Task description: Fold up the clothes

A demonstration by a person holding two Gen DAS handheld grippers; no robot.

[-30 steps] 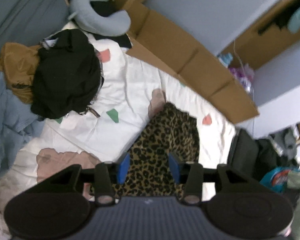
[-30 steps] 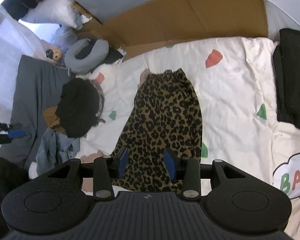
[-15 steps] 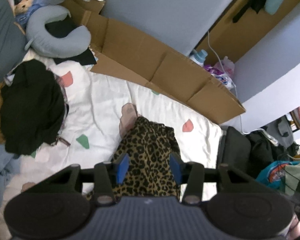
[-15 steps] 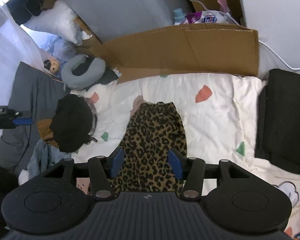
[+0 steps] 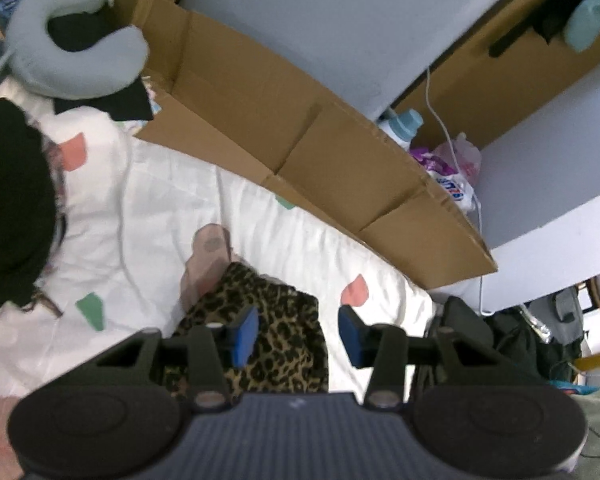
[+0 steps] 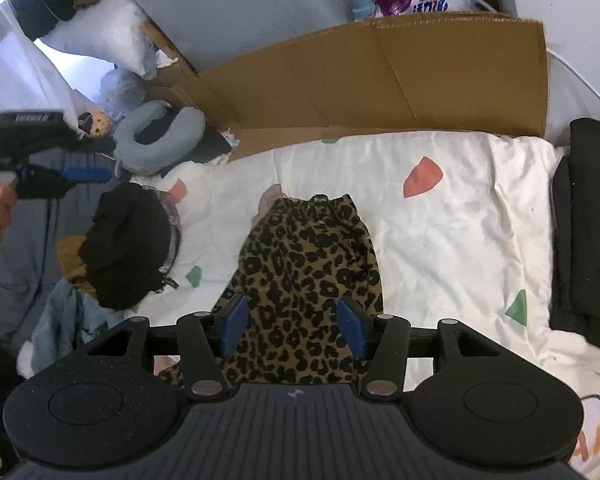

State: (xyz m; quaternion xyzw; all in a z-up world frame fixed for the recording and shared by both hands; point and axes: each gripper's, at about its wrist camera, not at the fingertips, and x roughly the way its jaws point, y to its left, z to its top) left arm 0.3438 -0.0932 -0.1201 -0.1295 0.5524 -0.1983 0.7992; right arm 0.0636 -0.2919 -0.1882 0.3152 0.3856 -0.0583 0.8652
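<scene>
A leopard-print garment (image 6: 308, 264) lies flat on the white patterned bedsheet (image 6: 460, 216), its gathered waistband pointing toward the cardboard. My right gripper (image 6: 292, 328) hovers open above its near end, with nothing between the blue pads. My left gripper (image 5: 298, 334) is open too, held above the same garment (image 5: 276, 340), and holds nothing. It also shows at the left edge of the right wrist view as the left gripper (image 6: 44, 160), held by a hand. A pile of clothes, black on top (image 6: 128, 248), sits left of the garment.
A cardboard sheet (image 6: 380, 76) stands along the bed's far edge against the grey wall. A grey neck pillow (image 6: 160, 140) lies at the far left corner. A black folded item (image 6: 588, 232) sits at the right. Detergent bottles (image 5: 432, 152) stand behind the cardboard.
Both grippers have pulled back and up from the leopard garment. The left view has swung toward the wall, and the right jaws stand wider apart.
</scene>
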